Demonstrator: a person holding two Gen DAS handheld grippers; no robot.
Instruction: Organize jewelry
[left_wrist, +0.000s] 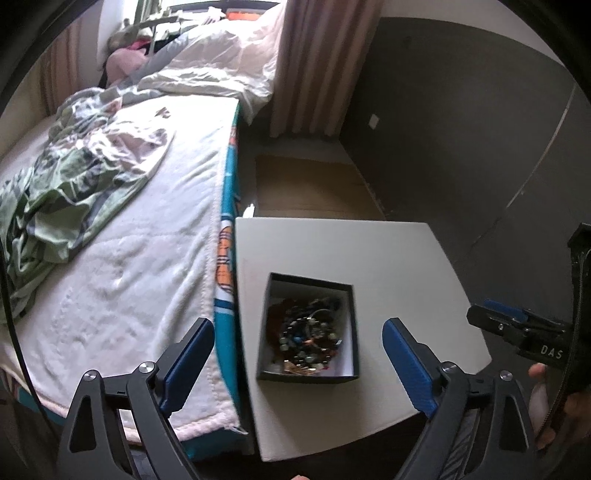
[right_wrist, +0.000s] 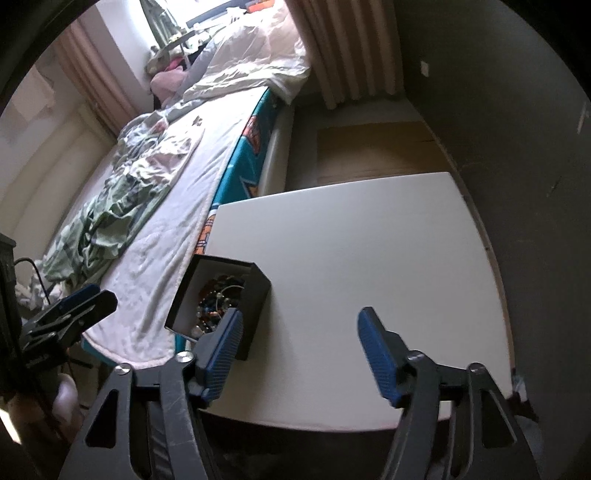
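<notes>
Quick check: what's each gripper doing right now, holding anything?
Left gripper: open, holding nothing, above the jewelry box.
Right gripper: open, holding nothing, over the table.

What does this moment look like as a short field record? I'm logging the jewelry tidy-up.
surface: white table beside a bed
container: black box, lid off, near the table's bed-side edge
contents: tangled beaded jewelry, all inside the box
left gripper: jaws open, empty, over the box
right gripper: jaws open, empty, over bare table just right of the box
</notes>
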